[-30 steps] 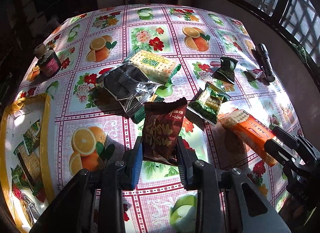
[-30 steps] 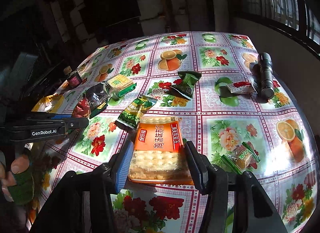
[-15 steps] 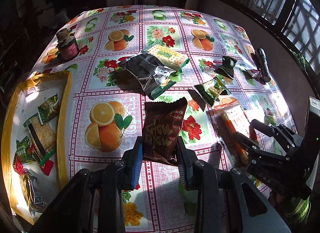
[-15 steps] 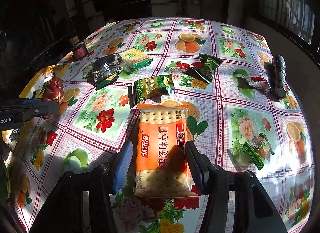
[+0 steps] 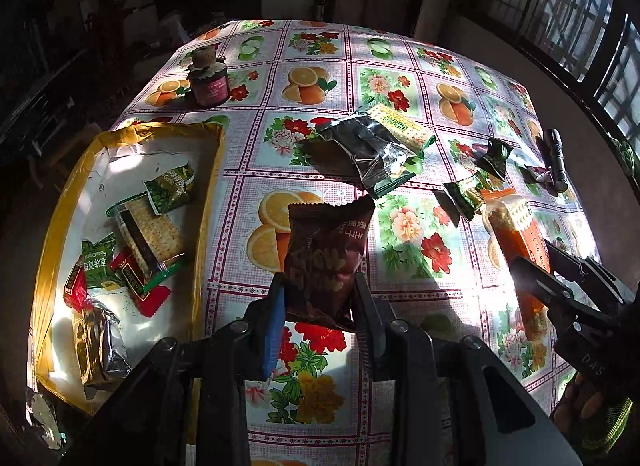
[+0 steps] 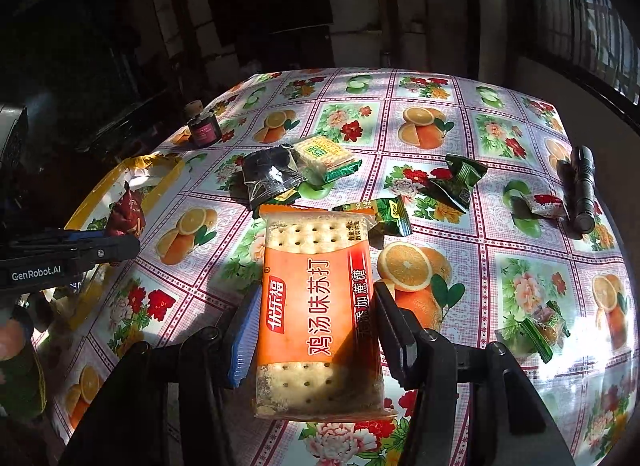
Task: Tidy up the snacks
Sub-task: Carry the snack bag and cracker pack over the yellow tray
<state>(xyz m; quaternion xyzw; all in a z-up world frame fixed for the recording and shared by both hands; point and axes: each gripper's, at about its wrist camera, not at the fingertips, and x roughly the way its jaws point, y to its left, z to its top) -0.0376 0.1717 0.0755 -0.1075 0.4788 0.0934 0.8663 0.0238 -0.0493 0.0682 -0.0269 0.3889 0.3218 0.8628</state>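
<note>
Your left tongs (image 5: 318, 308) stay clamped on the brown snack packet (image 5: 326, 254), the yellow-rimmed tray (image 5: 206, 201) now nearer their left. Your right tongs (image 6: 314, 330), jaws just closing, grip the orange cracker pack (image 6: 316, 306); "GenRobot.AI" shows on the left tongs.

You've got a counter (image 6: 520, 225) w/ a fruit-and-flower oilcloth, lit by hard sunlight from the barred windows (image 6: 580, 17) on your right. Far side: dark room, pale block wall (image 6: 352, 25), dim furniture at left, too dark to ID.

The tablecloth (image 6: 472, 225) looked like glossy, smooth plastic; the dark snack bag (image 5: 372, 145) at upper centre was shiny crinkled foil — the flashlight (image 6: 582, 185) at right, matt black metal.
</note>
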